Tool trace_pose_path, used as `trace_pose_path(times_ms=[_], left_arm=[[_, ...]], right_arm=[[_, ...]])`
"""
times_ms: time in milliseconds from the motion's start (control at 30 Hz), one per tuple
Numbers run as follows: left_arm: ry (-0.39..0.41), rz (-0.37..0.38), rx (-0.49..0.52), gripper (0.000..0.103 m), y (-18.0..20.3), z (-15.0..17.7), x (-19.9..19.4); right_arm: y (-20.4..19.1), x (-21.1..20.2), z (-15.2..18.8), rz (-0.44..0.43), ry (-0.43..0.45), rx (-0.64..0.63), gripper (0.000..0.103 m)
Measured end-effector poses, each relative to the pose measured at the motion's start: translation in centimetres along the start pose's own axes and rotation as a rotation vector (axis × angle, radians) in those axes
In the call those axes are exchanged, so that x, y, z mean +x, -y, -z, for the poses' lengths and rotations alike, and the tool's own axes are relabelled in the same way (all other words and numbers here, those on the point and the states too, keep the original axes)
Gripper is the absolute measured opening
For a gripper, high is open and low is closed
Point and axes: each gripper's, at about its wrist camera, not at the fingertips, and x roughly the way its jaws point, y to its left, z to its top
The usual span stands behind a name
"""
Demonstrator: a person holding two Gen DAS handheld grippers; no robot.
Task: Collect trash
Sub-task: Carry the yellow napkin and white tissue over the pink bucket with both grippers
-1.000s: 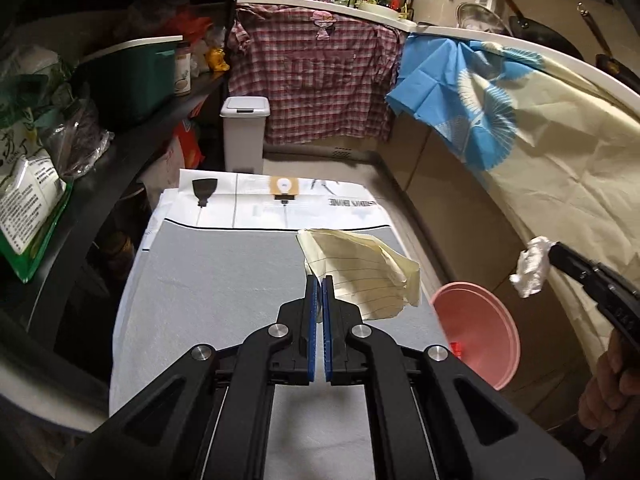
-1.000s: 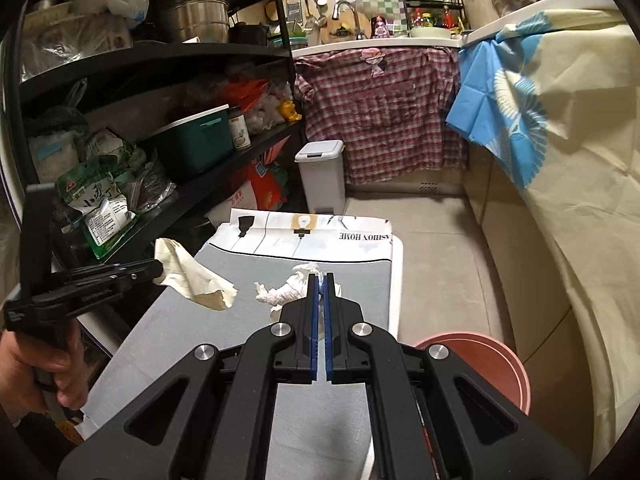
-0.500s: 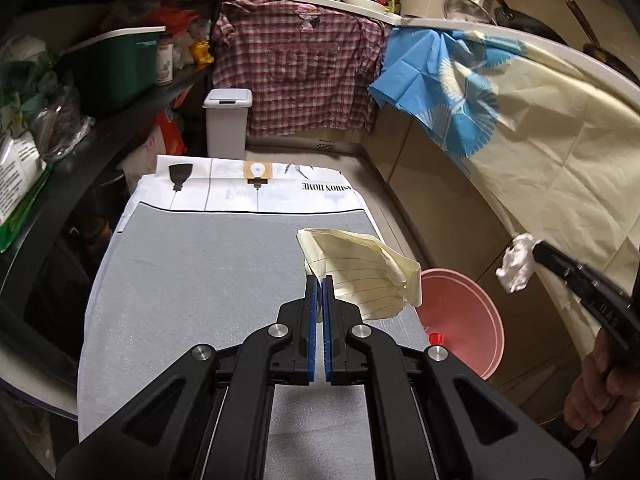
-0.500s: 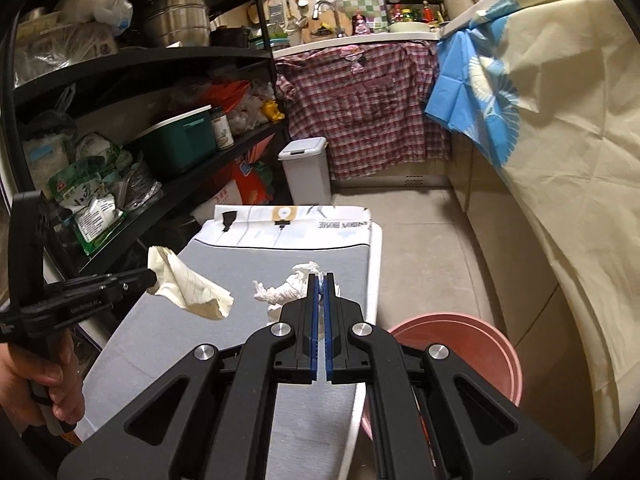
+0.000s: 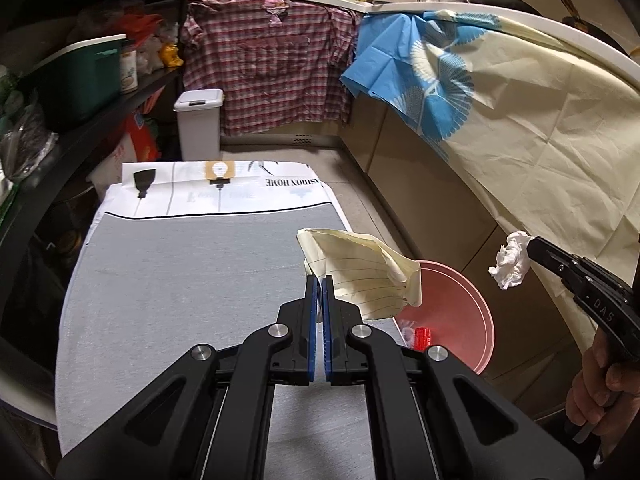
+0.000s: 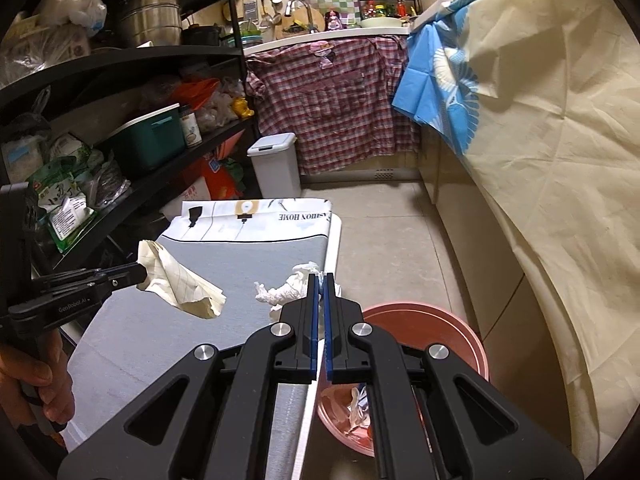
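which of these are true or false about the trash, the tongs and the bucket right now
1. The left tongs are shut on a crumpled lined paper. True.
2. The right tongs are empty. False: they grip a white tissue wad.
3. The pink bucket stands on the floor beside the grey table. True.
4. The pink bucket is empty. False: scraps already lie inside it.
5. The white lidded bin sits on the table. False: it stands on the floor beyond it.
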Motion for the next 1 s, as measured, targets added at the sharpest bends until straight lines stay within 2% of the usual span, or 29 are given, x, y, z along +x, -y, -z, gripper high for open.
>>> trace_pose_path(times_ms=[1000], left_arm=[[-0.037,0.049,0.074,0.003,5.8,0.0,4.0]], right_arm=[[4.8,0.8,0.8,0.120,-0.055,0.064,0.003]])
